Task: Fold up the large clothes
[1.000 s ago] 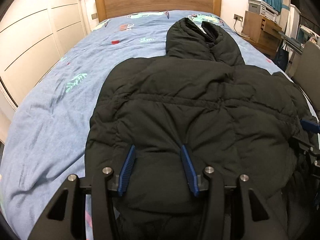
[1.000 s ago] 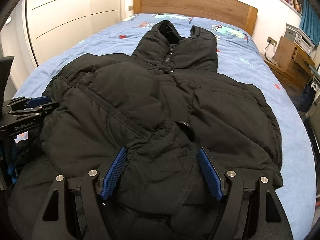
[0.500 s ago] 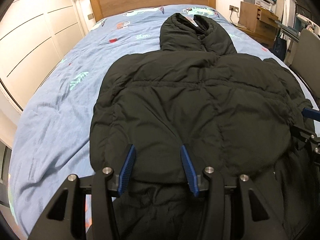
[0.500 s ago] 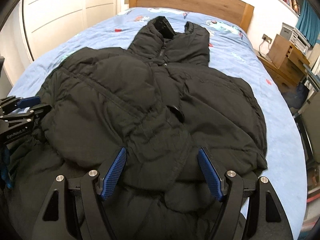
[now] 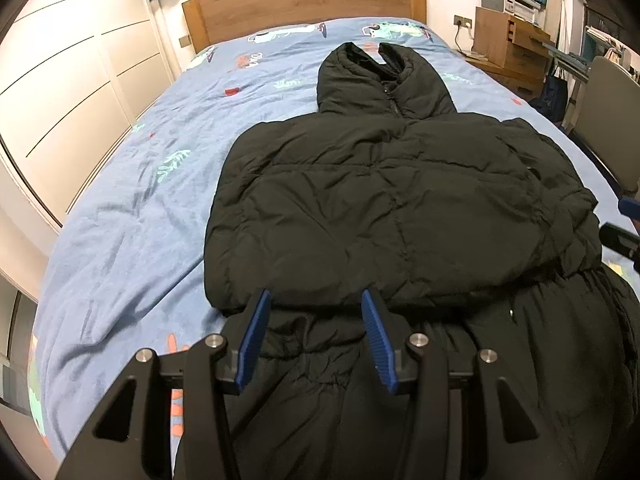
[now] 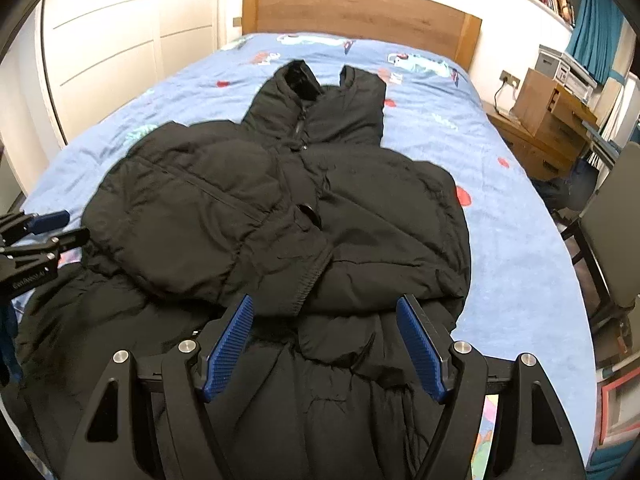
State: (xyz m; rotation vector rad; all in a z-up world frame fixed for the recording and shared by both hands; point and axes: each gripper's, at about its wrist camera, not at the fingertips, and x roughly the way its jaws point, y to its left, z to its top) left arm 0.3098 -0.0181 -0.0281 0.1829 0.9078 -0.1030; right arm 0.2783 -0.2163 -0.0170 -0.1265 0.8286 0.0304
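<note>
The black jacket (image 5: 380, 208) lies on the bed (image 5: 132, 216) (sleeves folded in); left gripper (image 5: 316, 312) and right gripper (image 6: 326, 320) hover spread, holding nothing

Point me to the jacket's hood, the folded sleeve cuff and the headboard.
Hood (image 5: 384, 80), left wrist view, on its quilted right half.
Sleeve cuff (image 6: 310, 280), right wrist view, on the elastic edge.
Headboard (image 6: 360, 8), right wrist view, on the wooden panel's middle.

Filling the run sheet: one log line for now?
left gripper: open | right gripper: open | black jacket: sleeves folded in, on bed
</note>
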